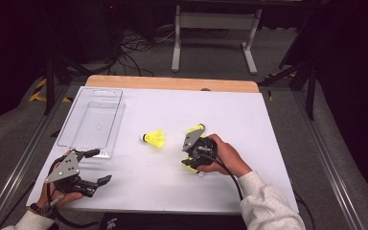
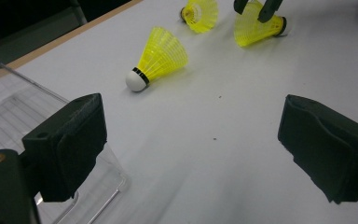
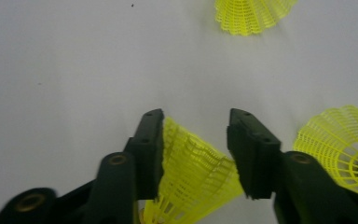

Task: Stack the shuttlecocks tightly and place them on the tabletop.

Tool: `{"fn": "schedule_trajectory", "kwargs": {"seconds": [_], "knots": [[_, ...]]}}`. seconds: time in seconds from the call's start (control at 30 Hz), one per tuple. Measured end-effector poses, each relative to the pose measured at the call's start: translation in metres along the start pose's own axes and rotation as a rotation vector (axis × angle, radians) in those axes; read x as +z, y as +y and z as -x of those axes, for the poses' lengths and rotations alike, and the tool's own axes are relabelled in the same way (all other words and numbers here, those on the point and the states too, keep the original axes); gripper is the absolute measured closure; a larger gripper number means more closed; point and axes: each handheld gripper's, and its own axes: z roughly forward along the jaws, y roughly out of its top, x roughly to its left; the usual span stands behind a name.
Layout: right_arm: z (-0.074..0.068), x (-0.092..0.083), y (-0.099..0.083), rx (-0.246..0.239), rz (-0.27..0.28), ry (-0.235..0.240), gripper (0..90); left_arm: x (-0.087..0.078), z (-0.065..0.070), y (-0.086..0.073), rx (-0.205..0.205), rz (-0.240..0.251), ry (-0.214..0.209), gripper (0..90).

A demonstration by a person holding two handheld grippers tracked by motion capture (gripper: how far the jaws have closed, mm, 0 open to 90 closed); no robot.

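Observation:
Three yellow shuttlecocks are on the white table. One shuttlecock (image 1: 154,138) (image 2: 158,58) lies on its side near the middle, white cork to the left. A second shuttlecock (image 1: 196,129) (image 2: 199,14) lies just beyond my right hand. My right gripper (image 1: 195,155) (image 3: 196,119) points down, shut on the mesh skirt of the third shuttlecock (image 1: 190,165) (image 3: 193,177) (image 2: 256,28). My left gripper (image 1: 100,166) (image 2: 193,116) rests at the front left corner, open, with nothing between its pads.
A clear plastic tray (image 1: 96,90) (image 2: 9,107) stands at the left of the table, close to my left gripper. The white table top (image 1: 230,115) has a wooden strip along its far edge. Cables and a metal frame lie on the floor beyond.

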Motion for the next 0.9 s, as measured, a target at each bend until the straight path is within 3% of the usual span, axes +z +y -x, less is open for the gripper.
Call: {"fn": "schedule_trajectory", "kwargs": {"seconds": [0.13,0.2,0.4,0.5,0.6,0.73,0.83,0.9], "knots": [[0.0,0.001,0.0,-0.011,-0.012,0.017,88.0,0.001,0.0,0.0,0.001,-0.007,-0.007,9.1],[0.0,0.001,-0.002,-0.017,-0.022,0.021,90.0,0.002,0.0,0.0,0.001,-0.01,-0.008,9.2],[0.003,-0.006,-0.005,0.028,0.008,0.009,89.7,0.002,0.0,0.001,0.0,-0.016,-0.009,9.6],[0.008,-0.012,-0.01,0.073,0.039,0.012,70.1,0.003,0.0,0.001,0.0,-0.017,-0.011,9.5],[0.01,-0.018,-0.015,0.124,0.067,-0.002,59.2,0.003,0.0,0.001,-0.003,-0.014,-0.007,9.6],[0.009,-0.021,-0.025,0.167,0.04,0.026,49.0,0.003,0.0,0.001,-0.004,-0.015,-0.007,9.6],[0.011,-0.02,-0.033,0.209,0.026,0.034,45.9,0.004,-0.001,0.001,-0.001,-0.015,-0.003,9.8],[0.013,-0.018,-0.039,0.251,0.031,0.064,52.6,0.005,0.0,0.001,-0.001,-0.021,-0.005,9.9]]}}
